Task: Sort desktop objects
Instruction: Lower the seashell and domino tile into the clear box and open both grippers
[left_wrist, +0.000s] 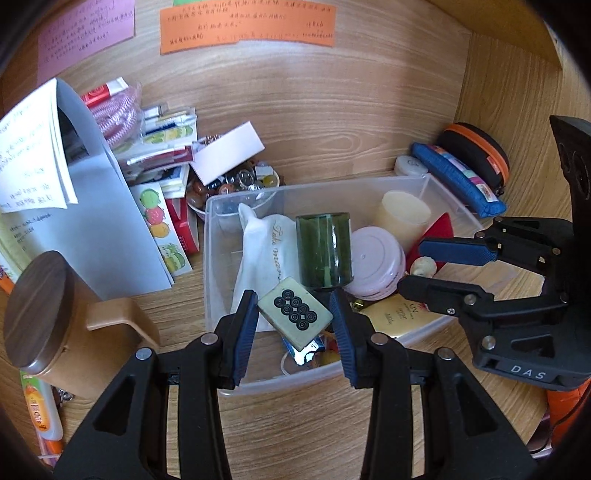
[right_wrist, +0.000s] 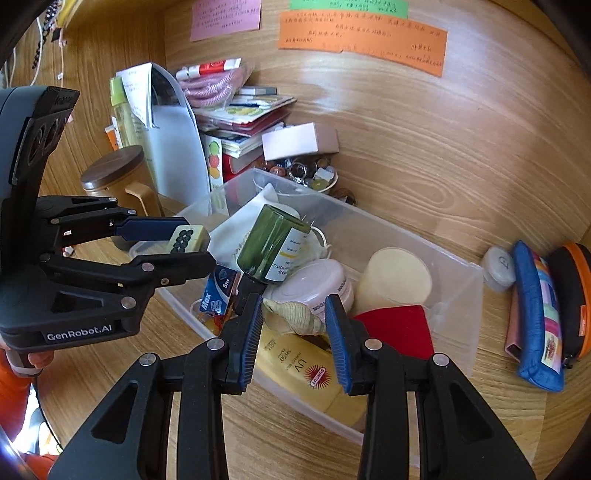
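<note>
Nearest your left lens, at the bottom centre of the frame, your left tool (left_wrist: 293, 314) is clenched on a pale green mahjong tile with black circle markings (left_wrist: 294, 313), its blue-padded fingers (left_wrist: 246, 325) pressing the tile's two ends. The tile is tilted and held above the near end of the clear plastic storage box (left_wrist: 221, 384) that stands on the wood-grain table (left_wrist: 295, 424).

In the right wrist view that same tile (right_wrist: 184, 238) shows at the left of the frame, between the left tool's fingers (right_wrist: 147, 227).

Your right tool (right_wrist: 293, 325), at the bottom centre of its own frame, stands released, its jaws apart on either side of a cream spiral seashell (right_wrist: 295, 317) lying in the box; whether the pads touch the shell you cannot tell.

Inside the box, towards the middle of the frame, a dark green glass bottle with a white label (right_wrist: 273, 249) lies tilted on a white cloth pouch (left_wrist: 266, 251). Beside it sit a round pale pink plastic jar (left_wrist: 373, 258), a cream cylinder candle (right_wrist: 395, 280), a red cloth piece (right_wrist: 399, 325) and a yellow sunscreen tube (right_wrist: 295, 365).

At the lower left of the left view stands a tan mug with a dark wooden lid (left_wrist: 40, 306). At the far right of the right view a blue patterned fabric pencil case (right_wrist: 535, 317) lies outside the box.
</note>
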